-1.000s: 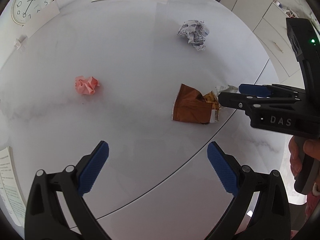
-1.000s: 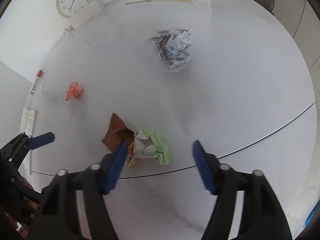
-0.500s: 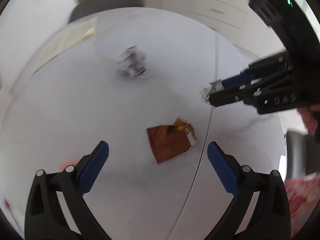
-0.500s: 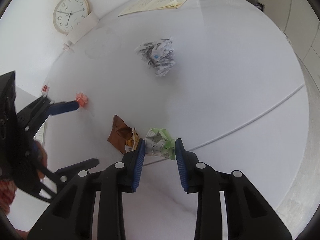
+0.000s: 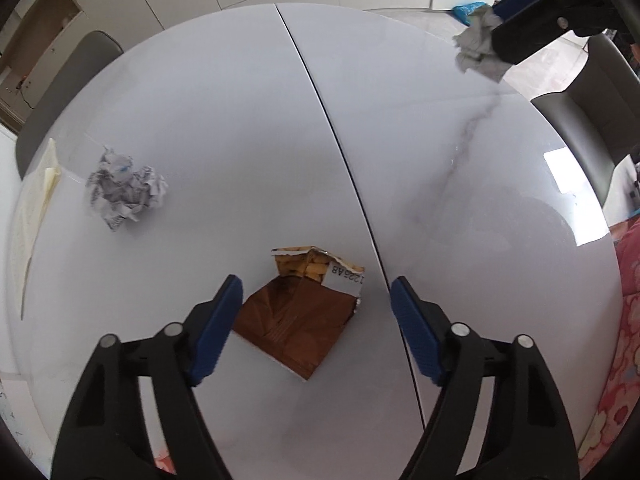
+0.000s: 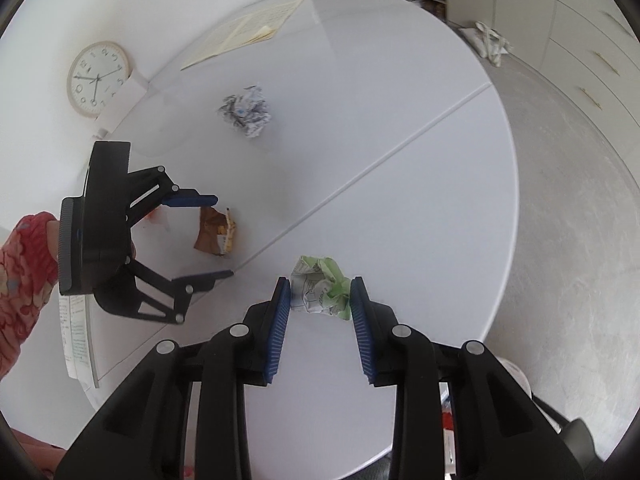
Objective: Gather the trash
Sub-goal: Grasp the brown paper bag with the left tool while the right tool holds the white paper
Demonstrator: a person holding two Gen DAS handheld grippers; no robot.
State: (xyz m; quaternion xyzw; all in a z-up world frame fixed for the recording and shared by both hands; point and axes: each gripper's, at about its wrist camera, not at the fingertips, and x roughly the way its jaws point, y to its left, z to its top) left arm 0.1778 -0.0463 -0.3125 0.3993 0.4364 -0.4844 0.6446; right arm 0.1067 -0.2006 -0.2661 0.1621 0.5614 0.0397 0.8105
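A: Your right gripper point(image 6: 319, 296) is clamped on the green-and-white paper wad point(image 6: 320, 290), lifted off the table point(image 6: 400, 160).

B: And your left gripper point(image 5: 316, 304)?

A: Its jaws have just been narrowing, unclenched, straddling the brown wrapper point(image 5: 304, 312). Close there and 2 pieces are collected; the newsprint ball point(image 5: 124, 196) waits.

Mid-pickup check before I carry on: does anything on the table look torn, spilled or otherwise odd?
The brown snack wrapper between the open left gripper's fingers is ripped open at its top edge; nothing visibly spilled. A crumpled printed paper ball also lies loose. The right gripper holds a crumpled green-and-white paper wad.
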